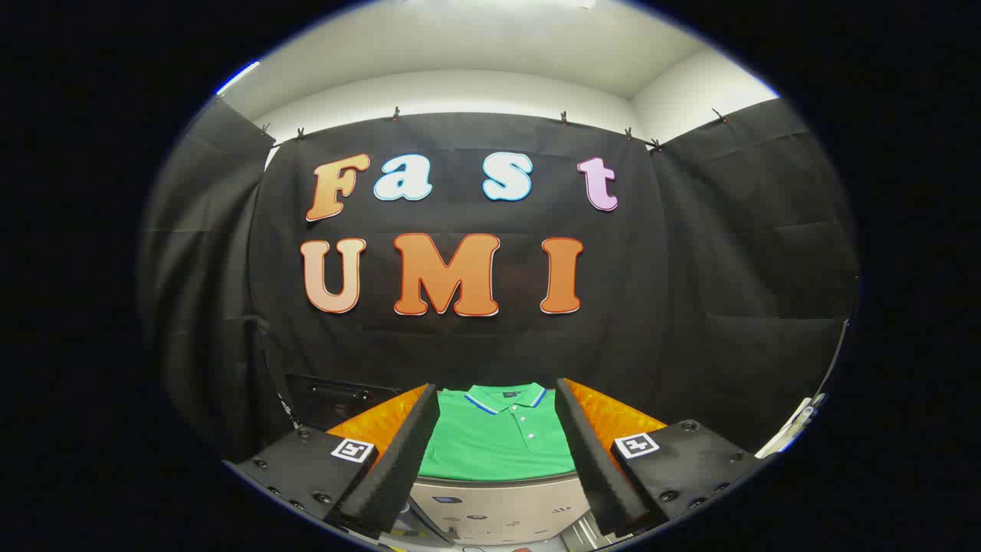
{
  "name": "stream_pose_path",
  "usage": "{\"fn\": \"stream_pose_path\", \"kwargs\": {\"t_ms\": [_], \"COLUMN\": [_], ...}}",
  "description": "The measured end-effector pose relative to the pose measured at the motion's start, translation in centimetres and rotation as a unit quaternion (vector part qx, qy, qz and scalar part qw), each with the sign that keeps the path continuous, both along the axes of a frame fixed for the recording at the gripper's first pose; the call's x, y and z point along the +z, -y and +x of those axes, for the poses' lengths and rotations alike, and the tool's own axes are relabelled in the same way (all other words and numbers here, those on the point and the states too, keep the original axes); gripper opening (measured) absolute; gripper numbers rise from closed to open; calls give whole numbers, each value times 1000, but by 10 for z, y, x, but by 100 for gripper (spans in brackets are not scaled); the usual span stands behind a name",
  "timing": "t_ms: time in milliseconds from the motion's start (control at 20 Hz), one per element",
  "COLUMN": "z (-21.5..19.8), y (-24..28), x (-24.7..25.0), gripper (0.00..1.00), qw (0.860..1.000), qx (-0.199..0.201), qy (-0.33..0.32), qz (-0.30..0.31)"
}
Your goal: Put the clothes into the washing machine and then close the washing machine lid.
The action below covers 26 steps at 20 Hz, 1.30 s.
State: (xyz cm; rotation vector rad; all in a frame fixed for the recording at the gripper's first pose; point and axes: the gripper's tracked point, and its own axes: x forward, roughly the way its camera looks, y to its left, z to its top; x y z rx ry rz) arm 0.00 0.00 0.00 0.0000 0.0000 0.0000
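Tongs (497, 399): spread wide, nothing held between the fingers (398, 452), neither finger touching anything
Shirt (498, 437): green polo, folded flat, collar with a blue-and-white edge turned toward the booth wall; it lay between the two fingers as seen from the gripper view, just ahead of and below them, with a clear gap on either side
Orange surface (613, 418): lay under the shirt and showed to the left and right of it, outside each finger; whether it was a tabletop or a cloth could not be told
Washing machine (498, 506): pale front panel with small markings, seen low between the fingers, just nearer than the shirt's lower hem; lid position could not be told
Booth wall (690, 307): black cloth, well beyond the shirt
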Motion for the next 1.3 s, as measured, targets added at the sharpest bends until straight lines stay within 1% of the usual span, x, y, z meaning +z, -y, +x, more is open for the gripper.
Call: {"fn": "stream_pose_path", "kwargs": {"t_ms": [150,300,950,1050,1150,1300], "z": [-1,-4,-6,0,9,33], "y": [2,6,0,1,8,16], "x": [1,3,6,4,2,0], "gripper": [98,98,98,98,98,98], "qw": [1000,1000,1000,1000,1000,999], "qx": [3,0,0,2,-6,-8], "qy": [1,0,-5,-11,-17,-33], "qz": [4,-7,-2,1,-8,-2]}}
